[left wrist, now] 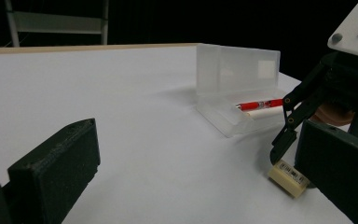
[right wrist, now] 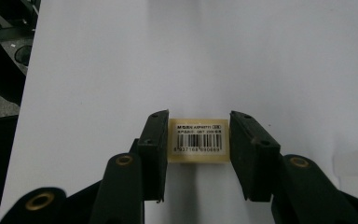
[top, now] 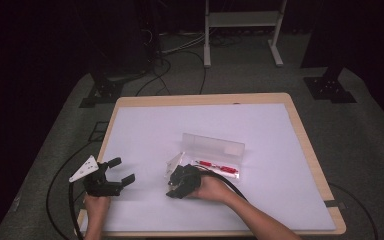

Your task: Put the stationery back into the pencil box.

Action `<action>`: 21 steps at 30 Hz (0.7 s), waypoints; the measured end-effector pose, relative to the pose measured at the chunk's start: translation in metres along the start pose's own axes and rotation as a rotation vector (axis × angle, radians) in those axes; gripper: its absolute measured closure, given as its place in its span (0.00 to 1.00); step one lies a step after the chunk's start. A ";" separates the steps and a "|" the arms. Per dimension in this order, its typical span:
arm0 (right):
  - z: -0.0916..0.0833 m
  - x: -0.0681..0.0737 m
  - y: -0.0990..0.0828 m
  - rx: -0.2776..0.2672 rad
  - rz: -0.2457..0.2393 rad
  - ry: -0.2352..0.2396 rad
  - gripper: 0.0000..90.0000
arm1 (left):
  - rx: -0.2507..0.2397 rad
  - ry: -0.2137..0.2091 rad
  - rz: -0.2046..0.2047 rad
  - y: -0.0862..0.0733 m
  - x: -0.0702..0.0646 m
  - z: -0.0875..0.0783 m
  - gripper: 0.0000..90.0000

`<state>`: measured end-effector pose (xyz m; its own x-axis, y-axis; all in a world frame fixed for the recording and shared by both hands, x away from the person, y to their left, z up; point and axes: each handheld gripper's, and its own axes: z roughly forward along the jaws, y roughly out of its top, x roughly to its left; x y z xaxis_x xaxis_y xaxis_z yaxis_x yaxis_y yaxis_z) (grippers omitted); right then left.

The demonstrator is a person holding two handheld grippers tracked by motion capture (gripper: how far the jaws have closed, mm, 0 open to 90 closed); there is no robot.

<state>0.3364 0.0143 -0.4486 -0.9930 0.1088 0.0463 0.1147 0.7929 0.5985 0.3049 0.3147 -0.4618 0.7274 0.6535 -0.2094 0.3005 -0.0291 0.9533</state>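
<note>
On the white table sheet (top: 280, 200), near its front middle, a small cream eraser (right wrist: 198, 140) with a barcode label is seen lying flat between the jaws of the right gripper (right wrist: 198, 154), which are pressed against its two sides so that it is grasped. Just behind it, an open clear plastic pencil case (top: 215, 152) is set, with a red pen (top: 217, 166) laid inside. Well to the left, the left gripper (top: 120, 172) is held low with its jaws spread and nothing between them.
</note>
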 end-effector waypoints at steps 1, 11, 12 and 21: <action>-0.002 -0.001 0.000 0.002 0.001 -0.004 0.65 | 0.000 0.000 0.000 0.000 0.000 0.000 0.00; -0.012 -0.005 0.002 -0.002 -0.004 -0.026 0.64 | -0.001 0.001 0.001 0.000 0.000 0.000 0.00; -0.013 -0.006 0.002 -0.005 -0.003 -0.028 0.65 | -0.001 0.001 0.001 0.000 0.000 0.000 0.00; -0.022 -0.012 0.004 -0.009 -0.004 -0.054 0.65 | -0.001 0.001 0.001 0.000 0.000 0.000 0.00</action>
<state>0.3478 0.0033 -0.4295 -0.9904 0.1384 0.0010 0.1108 0.7878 0.6059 0.3049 0.3145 -0.4618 0.7271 0.6542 -0.2084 0.2990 -0.0285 0.9538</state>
